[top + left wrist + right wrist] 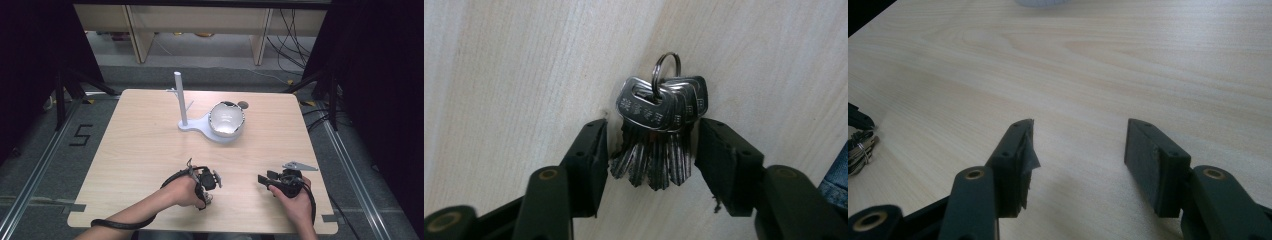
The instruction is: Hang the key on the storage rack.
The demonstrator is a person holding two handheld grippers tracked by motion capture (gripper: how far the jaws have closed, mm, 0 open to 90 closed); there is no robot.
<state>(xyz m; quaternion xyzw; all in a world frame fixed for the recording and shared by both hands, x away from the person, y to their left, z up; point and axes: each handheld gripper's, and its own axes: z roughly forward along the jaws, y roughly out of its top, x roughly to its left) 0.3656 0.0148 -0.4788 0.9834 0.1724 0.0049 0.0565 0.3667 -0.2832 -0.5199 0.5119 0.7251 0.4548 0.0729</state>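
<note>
A bunch of silver keys (pixel 656 125) on a steel ring lies flat on the pale wooden table (pixel 499 75). My left gripper (pixel 654 122) points down over the bunch, its jaws open on either side of the key blades. The left pad sits close to the blades and the right pad a little apart from them. From above, the left gripper (pixel 206 196) stands near the table's front edge under the person's left hand. My right gripper (pixel 1079 122) is open over bare wood with nothing between its pads. It lies low at the front right (pixel 264 179). The keys (pixel 860 150) show at that view's far left.
A white stand with an upright post and side pegs (pixel 181 100) rises at the table's middle back. A shiny metal bowl (pixel 226 119) rests on the stand's flat base. A small dark round spot (pixel 243 105) lies behind the bowl. Dark curtains and shelving surround the table.
</note>
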